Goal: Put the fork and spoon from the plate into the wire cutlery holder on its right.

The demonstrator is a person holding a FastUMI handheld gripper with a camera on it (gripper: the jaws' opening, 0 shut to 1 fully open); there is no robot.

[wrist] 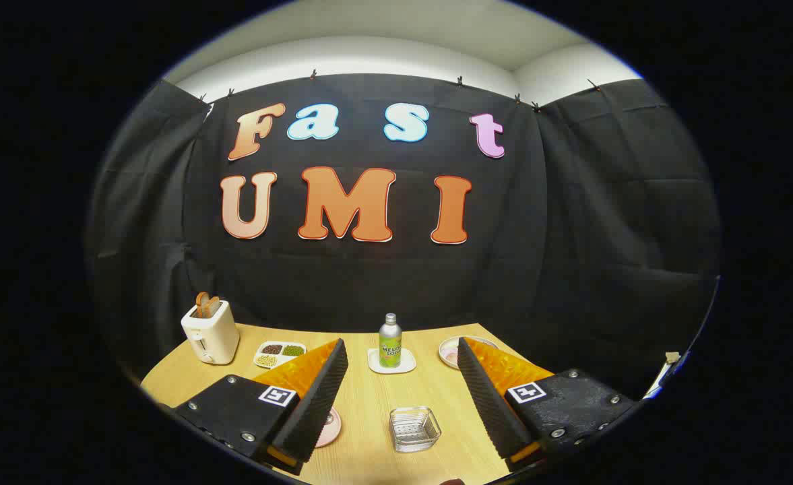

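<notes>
- Above the table's (369, 404) near edge, your gripper (403, 360) hangs spread wide, grasping nothing.
- Between its fingers sits a clear glass dish (414, 428); a green bottle (389, 341) stands beyond.

Cream toaster (210, 333), green-labelled silver bottle (389, 340), black ribbed fingers (315, 397) (orange behind), pale wood table (369, 404).

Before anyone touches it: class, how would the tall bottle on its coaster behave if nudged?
The bottle stands tall and narrow on a small white coaster, so it probably tips easily. Its round body would likely roll afterwards. The open gripper is not touching it.
</notes>
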